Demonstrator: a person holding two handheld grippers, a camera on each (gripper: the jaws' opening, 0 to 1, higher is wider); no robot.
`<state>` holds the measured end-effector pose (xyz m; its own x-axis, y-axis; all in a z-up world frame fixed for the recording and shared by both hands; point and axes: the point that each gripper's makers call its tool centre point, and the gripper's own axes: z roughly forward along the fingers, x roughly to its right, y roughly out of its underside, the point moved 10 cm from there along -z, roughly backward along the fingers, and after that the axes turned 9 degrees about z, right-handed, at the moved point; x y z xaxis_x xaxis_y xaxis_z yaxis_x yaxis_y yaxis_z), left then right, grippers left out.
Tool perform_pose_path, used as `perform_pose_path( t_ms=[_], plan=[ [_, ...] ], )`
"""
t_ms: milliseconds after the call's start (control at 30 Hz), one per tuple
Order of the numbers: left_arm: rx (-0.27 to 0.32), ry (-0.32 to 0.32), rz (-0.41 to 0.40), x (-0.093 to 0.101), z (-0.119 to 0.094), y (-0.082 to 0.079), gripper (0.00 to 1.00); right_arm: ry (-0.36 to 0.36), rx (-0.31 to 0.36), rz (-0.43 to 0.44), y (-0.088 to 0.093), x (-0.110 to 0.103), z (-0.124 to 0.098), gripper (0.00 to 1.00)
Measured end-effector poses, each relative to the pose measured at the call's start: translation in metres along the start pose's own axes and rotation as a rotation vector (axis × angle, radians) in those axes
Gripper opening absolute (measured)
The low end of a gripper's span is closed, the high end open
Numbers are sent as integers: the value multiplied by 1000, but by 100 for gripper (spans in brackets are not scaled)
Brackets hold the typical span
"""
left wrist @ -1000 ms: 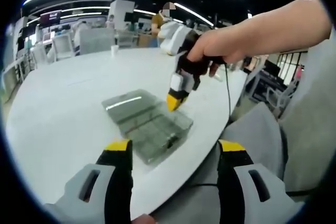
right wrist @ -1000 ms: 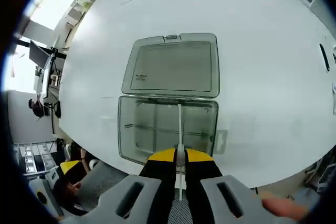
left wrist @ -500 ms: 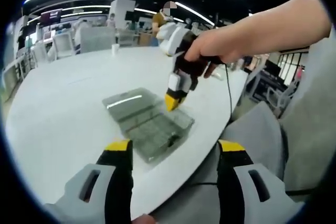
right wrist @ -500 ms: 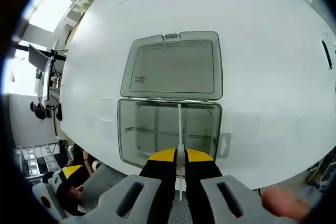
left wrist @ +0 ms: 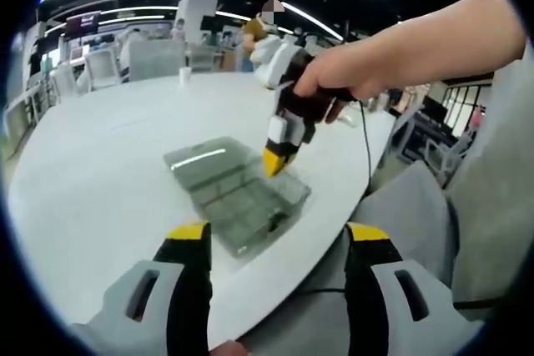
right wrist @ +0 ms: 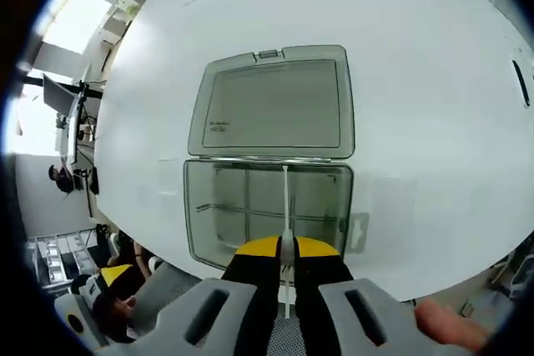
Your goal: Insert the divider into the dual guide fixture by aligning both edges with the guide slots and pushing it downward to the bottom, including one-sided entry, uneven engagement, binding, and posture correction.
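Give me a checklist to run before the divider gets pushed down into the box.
1. Right hand-held gripper shut on the divider: ok.
2. Box open, lid laid flat on the table: ok.
3. Divider lined up over the box's middle in the right gripper view: ok.
4. Both divider edges seated in their slots: cannot tell.
5. Divider pushed to the bottom: cannot tell.
6. Left hand-held gripper open, held back from the box: ok.
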<state>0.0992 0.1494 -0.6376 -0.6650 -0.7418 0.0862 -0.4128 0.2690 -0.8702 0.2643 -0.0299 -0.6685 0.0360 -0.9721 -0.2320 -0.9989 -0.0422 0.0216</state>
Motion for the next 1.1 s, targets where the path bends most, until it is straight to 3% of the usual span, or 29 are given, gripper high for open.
perform_pose_path(
  t_ms=[1100],
  plan=[
    [0, -10, -15, -5, 0, 1, 62, 40, -51, 15, -1, -5, 7, 0]
  ],
)
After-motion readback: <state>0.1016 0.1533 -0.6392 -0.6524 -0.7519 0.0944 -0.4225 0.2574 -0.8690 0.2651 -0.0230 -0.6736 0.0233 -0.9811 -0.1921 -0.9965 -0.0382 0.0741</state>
